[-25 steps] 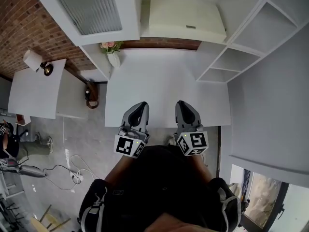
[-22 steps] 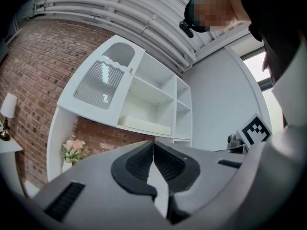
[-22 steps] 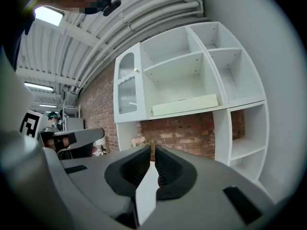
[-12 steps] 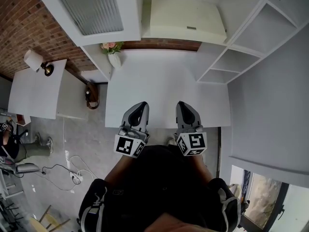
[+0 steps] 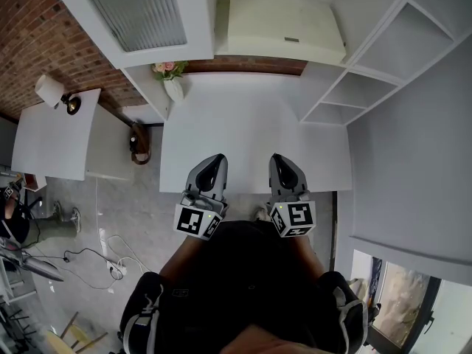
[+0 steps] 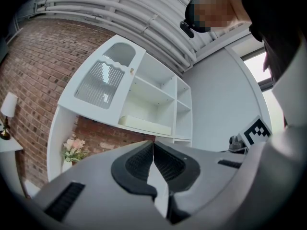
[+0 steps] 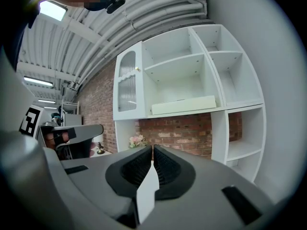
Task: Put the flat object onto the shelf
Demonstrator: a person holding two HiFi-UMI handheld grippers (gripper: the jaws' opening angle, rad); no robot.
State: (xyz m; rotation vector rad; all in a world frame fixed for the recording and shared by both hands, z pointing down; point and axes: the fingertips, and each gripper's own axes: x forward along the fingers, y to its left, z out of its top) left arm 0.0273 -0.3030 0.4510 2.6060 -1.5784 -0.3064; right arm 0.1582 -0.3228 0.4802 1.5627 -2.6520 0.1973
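The flat object (image 5: 279, 26) is a long cream slab lying on a shelf of the white shelf unit (image 5: 376, 57), above the brick back wall. It also shows in the left gripper view as the cream slab (image 6: 145, 125) and in the right gripper view as the same slab (image 7: 183, 105). My left gripper (image 5: 215, 159) and right gripper (image 5: 280, 159) are side by side over the near edge of the white table (image 5: 251, 116), far from the slab. Both have their jaws together with nothing between them, seen in the left gripper (image 6: 152, 145) and right gripper (image 7: 152, 148) views.
A white vase of pink flowers (image 5: 172, 80) stands at the table's back left corner. A cabinet door with ribbed glass (image 5: 144, 9) is at the upper left of the unit. Open compartments (image 5: 354, 94) run down its right side. A lamp (image 5: 53, 93) sits on a side table to the left.
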